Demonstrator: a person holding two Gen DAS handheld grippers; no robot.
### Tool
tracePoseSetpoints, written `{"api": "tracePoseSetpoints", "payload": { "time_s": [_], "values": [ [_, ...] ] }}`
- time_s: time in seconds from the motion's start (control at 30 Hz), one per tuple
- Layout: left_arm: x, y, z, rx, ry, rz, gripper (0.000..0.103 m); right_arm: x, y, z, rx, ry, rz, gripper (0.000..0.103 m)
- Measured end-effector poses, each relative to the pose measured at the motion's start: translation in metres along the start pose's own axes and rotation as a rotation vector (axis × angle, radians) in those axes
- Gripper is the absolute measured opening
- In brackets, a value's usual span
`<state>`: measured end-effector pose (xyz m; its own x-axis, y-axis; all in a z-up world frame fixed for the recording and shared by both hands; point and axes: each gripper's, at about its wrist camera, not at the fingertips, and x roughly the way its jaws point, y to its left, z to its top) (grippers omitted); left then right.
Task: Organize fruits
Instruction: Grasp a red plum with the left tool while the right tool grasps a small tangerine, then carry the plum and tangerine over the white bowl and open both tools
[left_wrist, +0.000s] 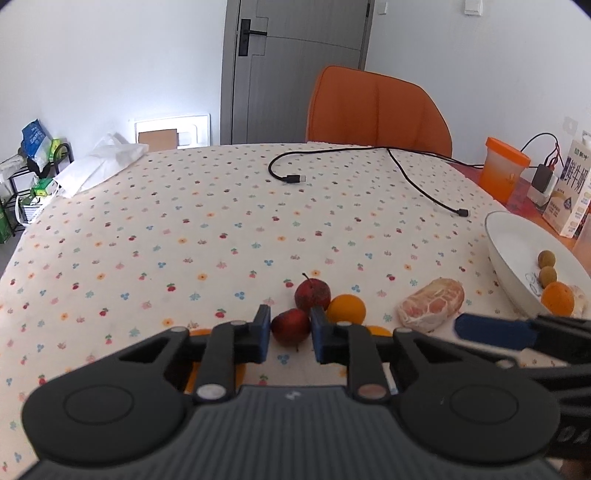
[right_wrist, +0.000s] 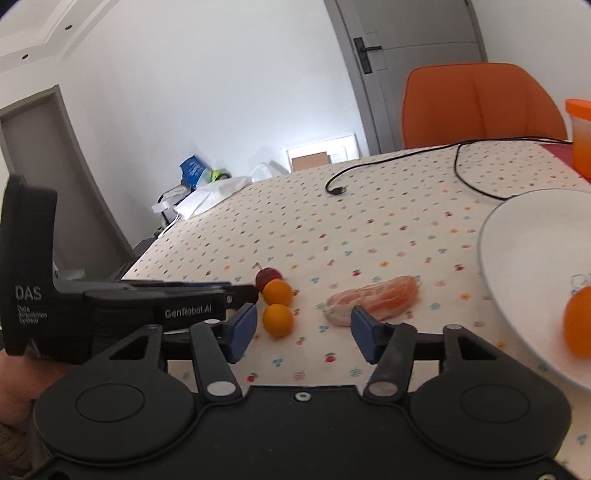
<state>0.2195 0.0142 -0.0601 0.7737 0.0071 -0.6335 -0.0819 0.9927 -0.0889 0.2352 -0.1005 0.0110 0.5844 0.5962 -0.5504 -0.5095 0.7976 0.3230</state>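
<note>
Left wrist view: my left gripper (left_wrist: 290, 334) is clamped on the near small dark-red apple (left_wrist: 291, 327), and the shallow white bowl (left_wrist: 517, 254) lies far right, past my half-open, empty right gripper (right_wrist: 303, 328).

The left wrist camera sits just behind its own gripper (left_wrist: 289, 334), low and close over the flowered tablecloth (left_wrist: 221, 221), facing the orange chair (left_wrist: 376, 107) and grey door (left_wrist: 295, 66). The right wrist camera looks from further right, angled leftward across the same cloth, with the left gripper (right_wrist: 243, 291) seen side-on. Both views share the peeled citrus (left_wrist: 432, 304) (right_wrist: 373, 299), white plate (left_wrist: 513, 254) (right_wrist: 517, 258) and black cable (left_wrist: 417, 181) (right_wrist: 458, 158).
</note>
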Motion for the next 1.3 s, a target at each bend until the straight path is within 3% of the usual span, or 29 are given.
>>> {"api": "tracePoseSetpoints", "payload": {
  "time_s": [0.43,0.6,0.87,1.3],
  "values": [
    [-0.026,0.011,0.001,-0.027,-0.043,-0.034,0.021,0.028,0.016,0.001,-0.015,0.046,0.006,0.043],
    [-0.029,0.014,0.001,-0.034,-0.044,-0.036,0.021,0.037,0.020,0.001,-0.026,0.053,-0.026,0.022],
    [-0.037,0.007,0.001,-0.031,-0.057,-0.049,0.021,0.014,0.016,0.003,-0.018,0.005,-0.049,0.022],
    [-0.045,-0.035,0.010,0.023,-0.093,-0.110,0.021,-0.033,-0.013,0.008,0.018,-0.081,-0.106,0.022]
  ]
}}
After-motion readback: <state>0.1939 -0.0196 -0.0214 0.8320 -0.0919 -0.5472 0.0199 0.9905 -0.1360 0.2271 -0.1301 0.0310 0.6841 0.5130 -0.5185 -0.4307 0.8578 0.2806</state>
